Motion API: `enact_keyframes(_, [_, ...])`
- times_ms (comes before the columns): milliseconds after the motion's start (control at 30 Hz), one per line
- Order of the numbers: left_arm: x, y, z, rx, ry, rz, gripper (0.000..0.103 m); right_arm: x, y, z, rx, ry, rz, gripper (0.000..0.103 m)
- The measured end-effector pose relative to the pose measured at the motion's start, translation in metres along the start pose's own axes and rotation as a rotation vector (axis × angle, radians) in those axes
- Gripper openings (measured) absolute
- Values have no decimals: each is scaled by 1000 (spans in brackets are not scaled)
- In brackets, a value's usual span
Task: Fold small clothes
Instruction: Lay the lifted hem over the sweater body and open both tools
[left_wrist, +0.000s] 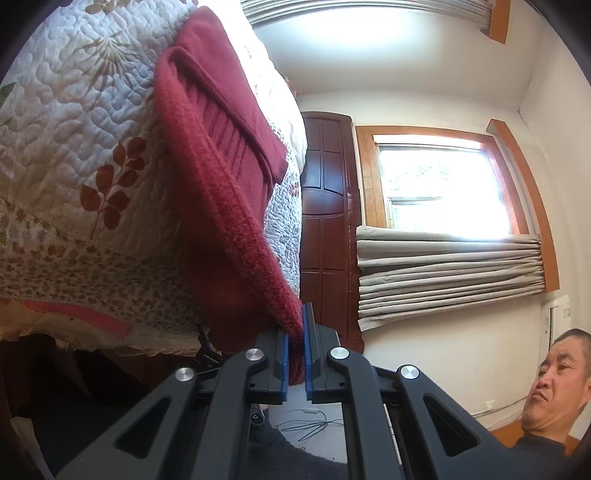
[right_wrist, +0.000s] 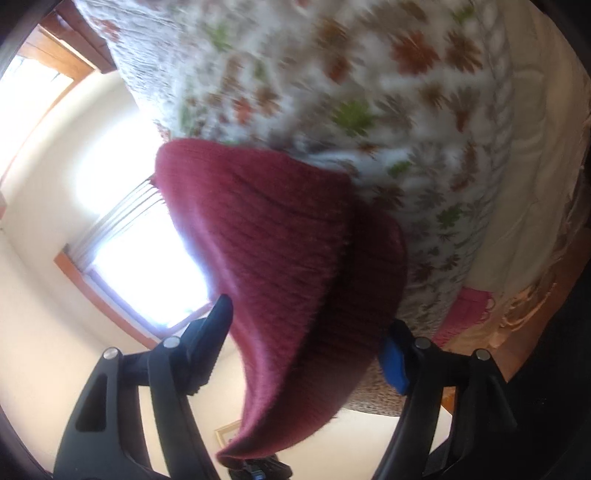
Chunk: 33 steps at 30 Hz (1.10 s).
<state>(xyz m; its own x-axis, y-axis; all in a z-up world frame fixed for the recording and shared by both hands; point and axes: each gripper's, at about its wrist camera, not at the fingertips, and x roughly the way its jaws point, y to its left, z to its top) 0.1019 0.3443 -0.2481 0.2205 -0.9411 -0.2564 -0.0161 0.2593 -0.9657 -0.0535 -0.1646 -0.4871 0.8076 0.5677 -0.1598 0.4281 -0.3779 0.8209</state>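
Your left gripper (left_wrist: 296, 350) pinches the soft, limp red knit garment (left_wrist: 221, 177) at its edge; your right gripper (right_wrist: 306, 343) gapes wide, cloth draped between its fingers. Grip hems.

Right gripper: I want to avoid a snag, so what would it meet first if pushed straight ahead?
The right gripper is open with the red knit garment draped between its fingers, so it meets that first; the floral quilt lies beyond, though depth is unclear.
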Motion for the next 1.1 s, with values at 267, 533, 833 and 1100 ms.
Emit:
enact_keyframes(267, [-8, 13, -1, -27, -13, -11, 5, -20, 29, 5, -80, -51, -1, 59])
enact_keyframes(533, [-19, 30, -9, -52, -34, -20, 5, -27, 70, -11, -221, -51, -146, 6])
enact_keyframes(833, [-37, 54, -28, -112, -133, -113, 5, -26, 180, -59, -496, -46, -236, 5])
enact_keyframes(1100, [-45, 47, -20, -130, -283, -278, 5, -7, 277, -71, -640, -13, -214, 5])
